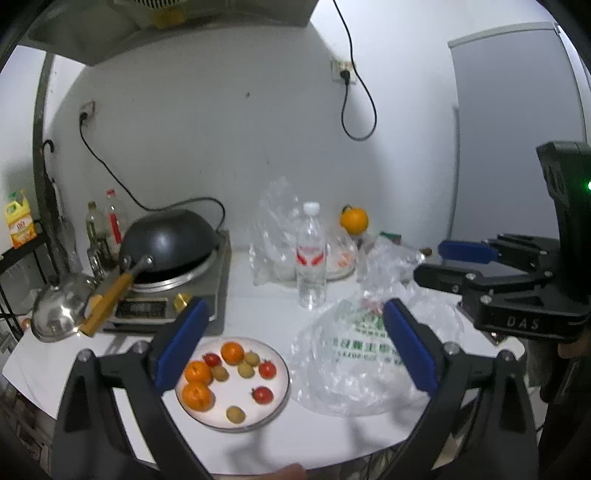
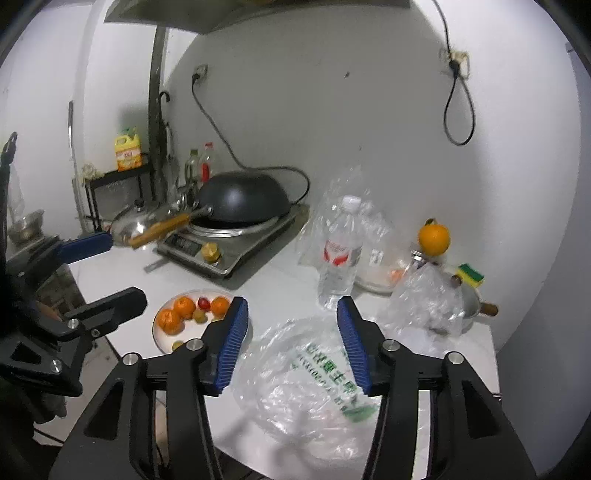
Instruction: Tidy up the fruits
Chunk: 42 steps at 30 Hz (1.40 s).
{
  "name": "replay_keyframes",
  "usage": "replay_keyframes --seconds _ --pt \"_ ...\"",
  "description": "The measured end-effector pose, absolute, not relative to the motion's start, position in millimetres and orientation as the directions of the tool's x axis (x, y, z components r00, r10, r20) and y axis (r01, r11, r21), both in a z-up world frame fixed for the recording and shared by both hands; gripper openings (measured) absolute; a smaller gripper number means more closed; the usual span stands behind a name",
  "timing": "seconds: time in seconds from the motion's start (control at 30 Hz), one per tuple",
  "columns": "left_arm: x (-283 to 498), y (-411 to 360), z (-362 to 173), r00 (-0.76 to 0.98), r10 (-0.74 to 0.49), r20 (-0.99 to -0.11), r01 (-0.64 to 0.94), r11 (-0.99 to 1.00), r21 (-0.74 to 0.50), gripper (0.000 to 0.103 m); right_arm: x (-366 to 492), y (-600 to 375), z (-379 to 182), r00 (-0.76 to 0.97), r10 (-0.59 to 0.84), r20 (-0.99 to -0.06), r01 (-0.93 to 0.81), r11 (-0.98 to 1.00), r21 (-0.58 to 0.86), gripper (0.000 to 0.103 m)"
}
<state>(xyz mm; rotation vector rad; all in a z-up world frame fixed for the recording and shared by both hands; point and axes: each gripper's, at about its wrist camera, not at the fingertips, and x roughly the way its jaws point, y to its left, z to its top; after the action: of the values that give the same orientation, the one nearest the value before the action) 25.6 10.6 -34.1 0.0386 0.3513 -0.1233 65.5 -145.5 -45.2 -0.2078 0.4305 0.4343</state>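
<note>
Fruits (image 1: 236,373) fill the plate (image 1: 280,398) (plastic bag (image 1: 351,365) just beside).

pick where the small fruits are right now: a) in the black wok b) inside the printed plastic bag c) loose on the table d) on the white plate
d: the oranges, cherry tomatoes and small yellow-green fruits all sit on the white plate, with the printed bag lying flat on the table beside it.

A home kitchen: wok (image 1: 170,236) on induction cooker (image 1: 207,291), range hood (image 1: 166,26) overhead.
</note>
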Motion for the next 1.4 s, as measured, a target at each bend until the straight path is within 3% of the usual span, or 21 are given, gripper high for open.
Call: replay_keyframes --seconds 0.23,0.77,1.4 --pt "11.3 11.5 -2.1 0.962 -0.072 -0.263 0.083 0.996 0.034 0.097 54.7 -156.7 -17.2 0.871 0.336 -0.359 -0.394 0.914 -0.101 0.066" --pt "-9.5 8.7 46.8 0.991 -0.030 -0.128 0.035 0.999 0.038 0.097 33.2 -170.3 27.9 0.921 0.318 -0.227 -0.348 0.932 -0.106 0.068" --pt "-10.5 4.1 48.2 0.991 -0.014 -0.135 0.019 0.999 0.035 0.097 28.1 -172.0 29.6 0.923 0.318 -0.219 -0.346 0.932 -0.105 0.068"
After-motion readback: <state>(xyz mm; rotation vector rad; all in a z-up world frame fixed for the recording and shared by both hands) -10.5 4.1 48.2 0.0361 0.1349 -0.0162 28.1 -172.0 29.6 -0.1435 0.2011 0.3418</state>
